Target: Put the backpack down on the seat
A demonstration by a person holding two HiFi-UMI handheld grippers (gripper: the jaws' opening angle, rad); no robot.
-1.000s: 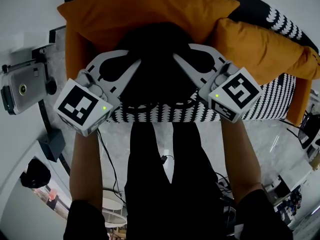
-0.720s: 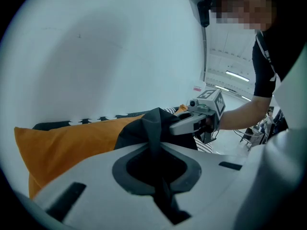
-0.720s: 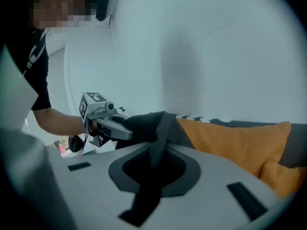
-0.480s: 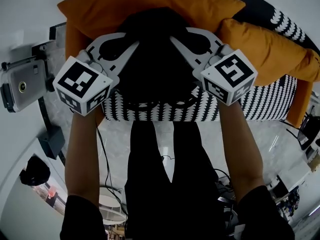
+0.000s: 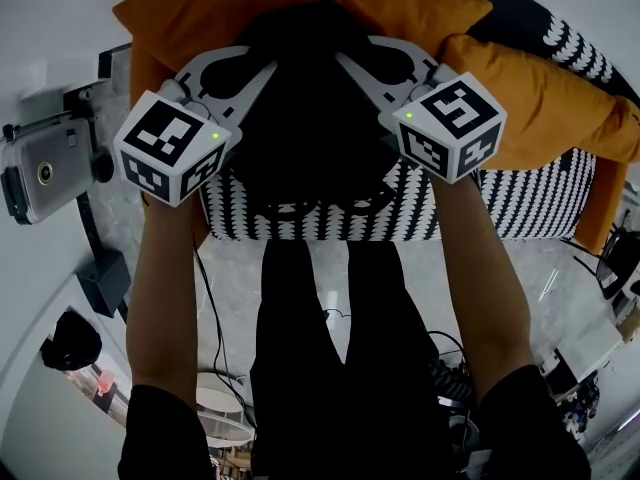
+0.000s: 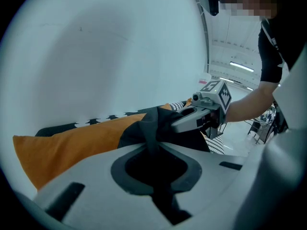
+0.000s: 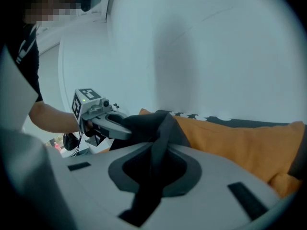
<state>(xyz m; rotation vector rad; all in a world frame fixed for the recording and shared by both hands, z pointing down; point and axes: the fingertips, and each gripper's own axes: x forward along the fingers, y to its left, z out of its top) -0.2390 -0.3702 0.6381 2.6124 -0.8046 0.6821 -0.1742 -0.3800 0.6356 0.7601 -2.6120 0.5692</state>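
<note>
Our left gripper (image 6: 154,150) and right gripper (image 7: 156,158) clamped on backpack (image 5: 310,118) fabric, over the seat (image 5: 520,200); cushions (image 5: 300,8), wall (image 6: 120,56) behind

the backpack (image 5: 305,118) hides its own underside, so contact with the seat (image 5: 530,203) is unclear.

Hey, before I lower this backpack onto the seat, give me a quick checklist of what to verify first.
1. The left gripper is shut on the backpack fabric: ok.
2. The right gripper is shut on the backpack too: ok.
3. The backpack hangs over the patterned seat, not the floor: ok.
4. The backpack's weight is on the seat: cannot tell, its underside is hidden.
5. The orange pillow is clear of the backpack: cannot tell, they overlap in the head view.
</note>
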